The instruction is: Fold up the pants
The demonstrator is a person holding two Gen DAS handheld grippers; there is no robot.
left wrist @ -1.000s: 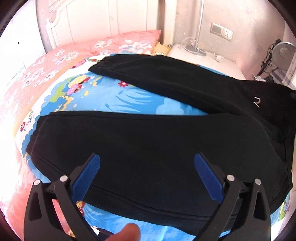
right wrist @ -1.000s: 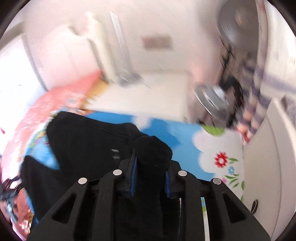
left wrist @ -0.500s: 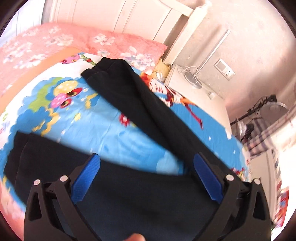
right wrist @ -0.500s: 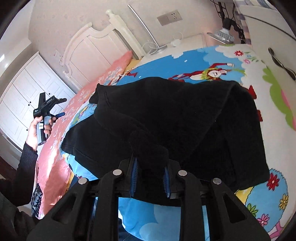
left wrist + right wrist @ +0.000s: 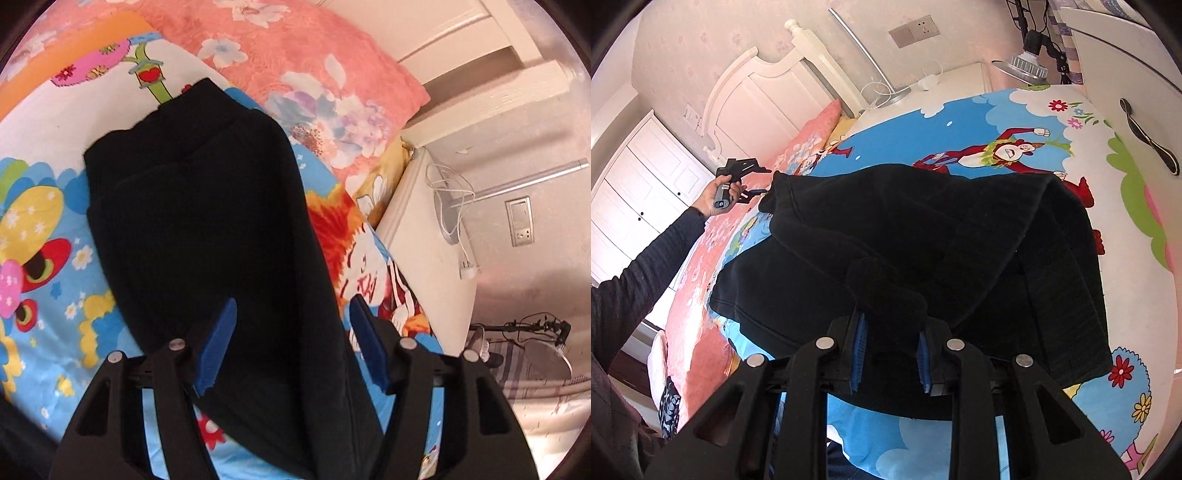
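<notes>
Black pants (image 5: 923, 236) lie on a cartoon-print bedsheet (image 5: 923, 136). My right gripper (image 5: 891, 350) is shut on a bunched fold of the pants near their waist end. In the left wrist view one black pant leg (image 5: 207, 229) stretches away to its cuff near the pink pillow (image 5: 325, 81). My left gripper (image 5: 291, 343) is open, its blue pads either side of the leg and above it. The left gripper also shows in the right wrist view (image 5: 738, 177), held in a hand beside the leg's cuff end.
A white headboard (image 5: 768, 96) stands behind the pillow. A white nightstand (image 5: 424, 236) with a cable and lamp base sits beside the bed. A white wardrobe (image 5: 639, 173) is on the left, and a white drawer front with a handle (image 5: 1145, 129) on the right.
My left gripper has moved along the far pant leg toward its cuff near the pillow and narrowed slightly. My right gripper keeps its hold on the pants, which have shifted little.
</notes>
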